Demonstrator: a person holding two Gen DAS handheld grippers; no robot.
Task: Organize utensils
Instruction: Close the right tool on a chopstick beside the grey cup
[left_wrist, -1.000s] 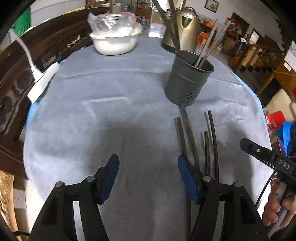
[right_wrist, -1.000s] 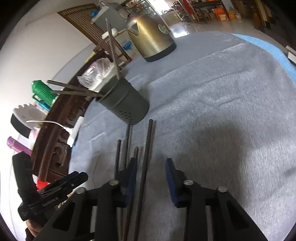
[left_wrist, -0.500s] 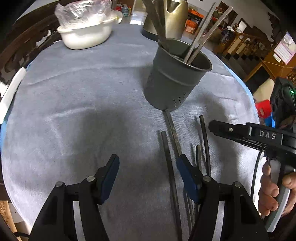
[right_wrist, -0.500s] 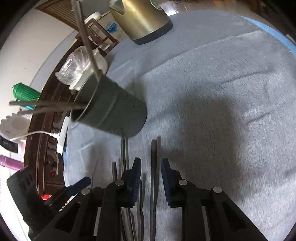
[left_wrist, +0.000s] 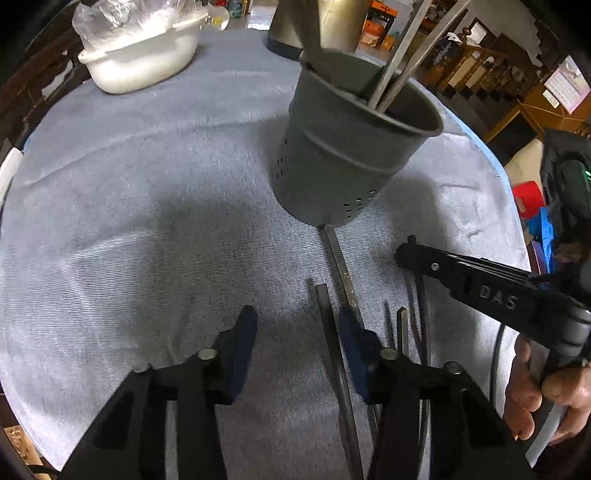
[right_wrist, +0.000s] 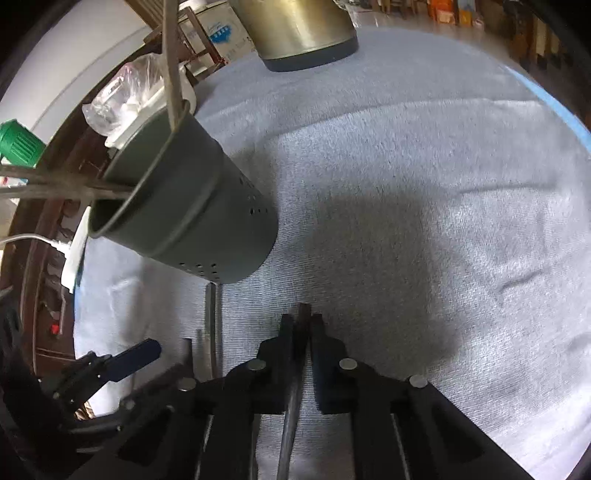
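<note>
Chopsticks lay loose on the grey desk (left_wrist: 140, 206) just below the dark holder cup (left_wrist: 343, 162). Both tools had just been closing — the right tool (right_wrist: 302, 325) was now pinched on one dark stick (right_wrist: 291, 406), while the left tool (left_wrist: 295, 332) stood half open around another stick (left_wrist: 332, 354), not yet squeezing. Lifting probably came next.

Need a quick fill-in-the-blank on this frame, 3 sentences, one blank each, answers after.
1. The right tongs are shut on a dark ____ lying on the cloth.
2. The grey utensil holder stands ____ on the grey cloth.
3. The white bowl is covered with clear ____.

Answers: chopstick; upright; plastic
</note>
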